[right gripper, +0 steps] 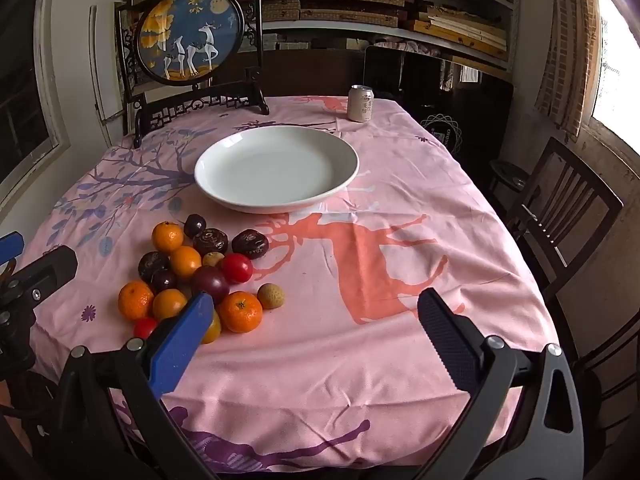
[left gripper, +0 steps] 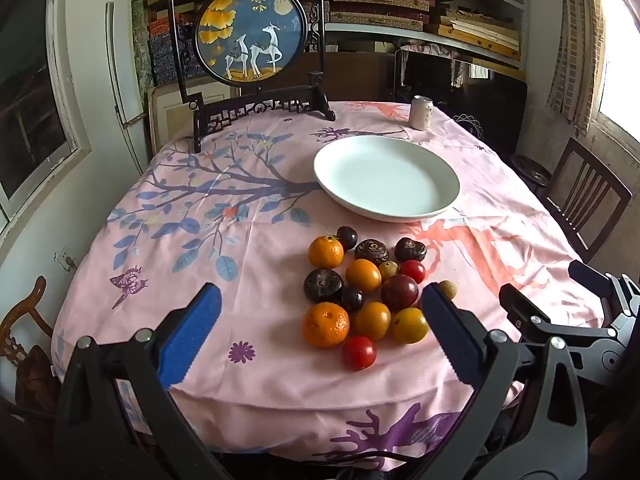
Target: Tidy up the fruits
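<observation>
A pile of small fruits (left gripper: pixel 362 292) lies on the pink tablecloth: oranges, red tomatoes, dark plums and brown round ones. It also shows in the right wrist view (right gripper: pixel 192 276). An empty white plate (left gripper: pixel 386 178) sits beyond the pile, also in the right wrist view (right gripper: pixel 276 168). My left gripper (left gripper: pixel 320 334) is open, its blue fingers either side of the near fruits, above the table's front. My right gripper (right gripper: pixel 312 334) is open and empty, right of the pile; its left finger (right gripper: pixel 180 344) hides part of a yellow fruit.
A drink can (left gripper: pixel 421 112) stands at the far edge of the table, also in the right wrist view (right gripper: pixel 360 103). A framed round deer picture on a dark stand (left gripper: pixel 250 32) stands at the back left. A wooden chair (right gripper: pixel 560 216) is at the right.
</observation>
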A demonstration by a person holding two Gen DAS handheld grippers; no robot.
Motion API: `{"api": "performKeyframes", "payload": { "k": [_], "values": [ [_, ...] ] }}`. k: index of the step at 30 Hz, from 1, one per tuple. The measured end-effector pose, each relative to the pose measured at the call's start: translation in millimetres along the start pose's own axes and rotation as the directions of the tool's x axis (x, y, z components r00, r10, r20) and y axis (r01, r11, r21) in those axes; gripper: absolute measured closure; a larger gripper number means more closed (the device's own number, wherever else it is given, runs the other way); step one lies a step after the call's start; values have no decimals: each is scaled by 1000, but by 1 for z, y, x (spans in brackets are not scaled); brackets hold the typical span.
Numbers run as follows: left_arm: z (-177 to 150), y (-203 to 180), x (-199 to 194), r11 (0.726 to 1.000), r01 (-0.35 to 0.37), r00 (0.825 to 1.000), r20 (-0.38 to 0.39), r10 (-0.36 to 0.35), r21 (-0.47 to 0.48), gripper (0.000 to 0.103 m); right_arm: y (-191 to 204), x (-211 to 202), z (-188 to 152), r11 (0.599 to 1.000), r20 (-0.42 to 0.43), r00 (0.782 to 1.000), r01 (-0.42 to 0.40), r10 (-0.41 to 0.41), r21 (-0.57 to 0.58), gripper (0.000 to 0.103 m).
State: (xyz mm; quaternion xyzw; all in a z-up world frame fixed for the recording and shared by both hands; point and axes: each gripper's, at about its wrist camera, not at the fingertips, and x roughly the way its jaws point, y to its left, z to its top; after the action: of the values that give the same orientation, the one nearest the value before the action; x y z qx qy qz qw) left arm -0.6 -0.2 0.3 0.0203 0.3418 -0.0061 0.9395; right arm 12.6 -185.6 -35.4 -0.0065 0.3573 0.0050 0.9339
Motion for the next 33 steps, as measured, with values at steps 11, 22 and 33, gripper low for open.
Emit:
{"api": "performKeyframes", "payload": {
  "k": [11, 22, 33],
  "values": [
    [0, 1, 0, 1000, 6, 1000, -12, -6, -8, 2, 5, -2, -1, 1000, 1, 1000, 4, -4, -6, 1],
    [0, 0, 1, 1000, 6, 1000, -16, -6, -6, 2, 3, -1, 1, 1000, 0, 1000, 4, -4, -6, 1],
    [0, 0, 1, 1000, 7, 1000, -18, -7, -7, 2, 5, -1, 1, 1000, 1, 1000, 6, -6, -9, 1]
  ]
}}
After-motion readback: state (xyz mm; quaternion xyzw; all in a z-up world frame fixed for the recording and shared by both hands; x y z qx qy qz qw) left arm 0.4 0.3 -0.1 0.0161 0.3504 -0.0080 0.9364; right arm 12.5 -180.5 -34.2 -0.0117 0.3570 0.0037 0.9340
